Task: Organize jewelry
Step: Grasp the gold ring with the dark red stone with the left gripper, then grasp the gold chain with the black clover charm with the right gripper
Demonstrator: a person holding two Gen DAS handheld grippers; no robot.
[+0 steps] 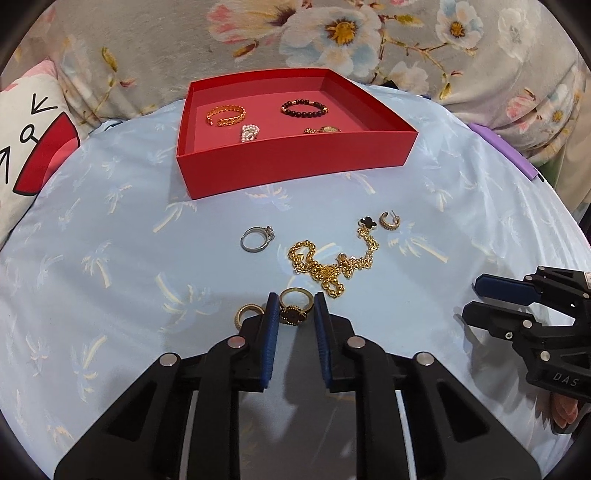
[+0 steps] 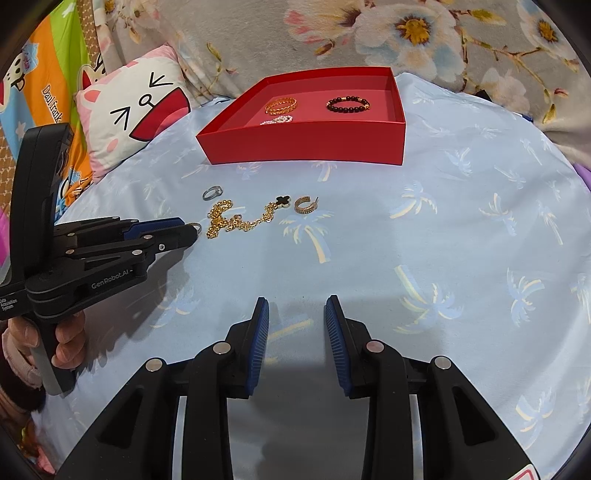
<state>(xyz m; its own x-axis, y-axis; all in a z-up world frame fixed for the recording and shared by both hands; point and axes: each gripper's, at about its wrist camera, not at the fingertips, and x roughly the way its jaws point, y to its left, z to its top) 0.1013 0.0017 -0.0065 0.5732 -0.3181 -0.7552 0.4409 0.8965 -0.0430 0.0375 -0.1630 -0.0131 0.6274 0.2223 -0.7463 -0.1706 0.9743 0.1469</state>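
Observation:
A red tray [image 1: 291, 162] [image 2: 306, 146] holds a gold bangle [image 1: 226, 115], a dark bead bracelet [image 1: 303, 108], a pearl piece [image 1: 249, 133] and a gold watch [image 1: 323, 130]. On the blue cloth lie a silver ring [image 1: 257, 239], a tangled gold chain [image 1: 332, 264] with a black clover [image 1: 367, 223], and a gold hoop earring [image 1: 389, 220]. My left gripper [image 1: 294, 308] is open, its fingers astride a gold ring with a black face [image 1: 291, 312]; another gold ring [image 1: 246, 315] lies just left. My right gripper [image 2: 295, 314] is open and empty over bare cloth.
The cloth with palm prints [image 2: 443, 240] covers a raised surface. A cartoon pillow [image 2: 129, 110] lies at the left, floral fabric [image 1: 369, 33] behind the tray. The right gripper shows at the right in the left wrist view [image 1: 476, 299].

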